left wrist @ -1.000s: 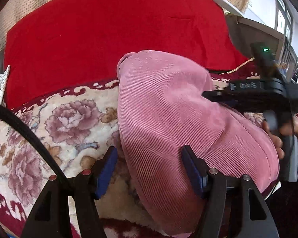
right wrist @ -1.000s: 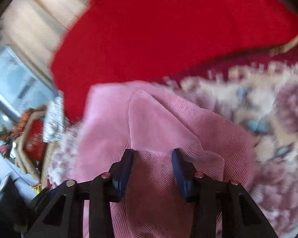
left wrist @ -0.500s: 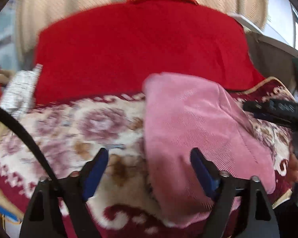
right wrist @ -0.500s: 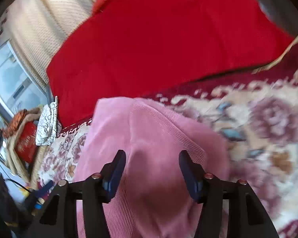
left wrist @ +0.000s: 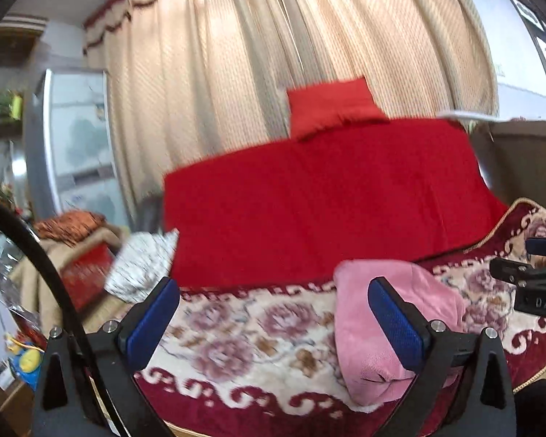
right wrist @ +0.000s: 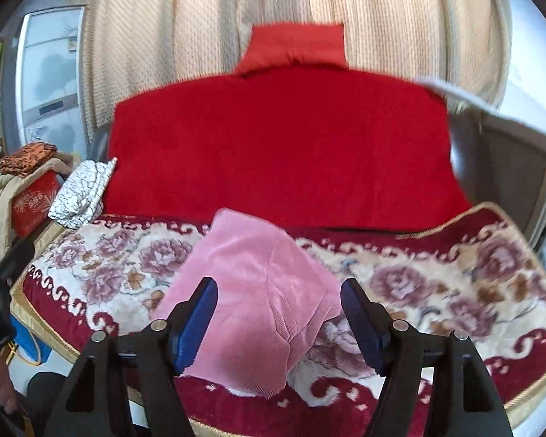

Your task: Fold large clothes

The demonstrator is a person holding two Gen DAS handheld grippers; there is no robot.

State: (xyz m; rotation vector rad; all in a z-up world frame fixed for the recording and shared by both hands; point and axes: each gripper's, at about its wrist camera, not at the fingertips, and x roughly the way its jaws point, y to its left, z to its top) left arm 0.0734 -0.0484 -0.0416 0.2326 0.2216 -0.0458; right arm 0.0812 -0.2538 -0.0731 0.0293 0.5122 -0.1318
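A pink corduroy garment (right wrist: 251,291) lay folded into a thick, compact bundle on the flowered blanket (right wrist: 436,287) of a bed, its ribbed cloth doubled over with a soft crease down the middle and its near edge reaching toward the blanket's dark red border. Behind it a red cover (right wrist: 280,145) rose against cream curtains (right wrist: 207,18). The left gripper (left wrist: 275,322) hung above the bed with its blue fingers (left wrist: 396,324) spread wide and nothing between them; the right gripper (right wrist: 278,318) also stood open and empty, clear of the cloth. A second earlier both sets of fingers were low over the bundle, straddling its folds; since then the jaws had been opening, both grippers had drawn back and upward, and the bundle sat smaller and farther off in each view, with the curtains and a pale cabinet (left wrist: 76,138) now in sight.
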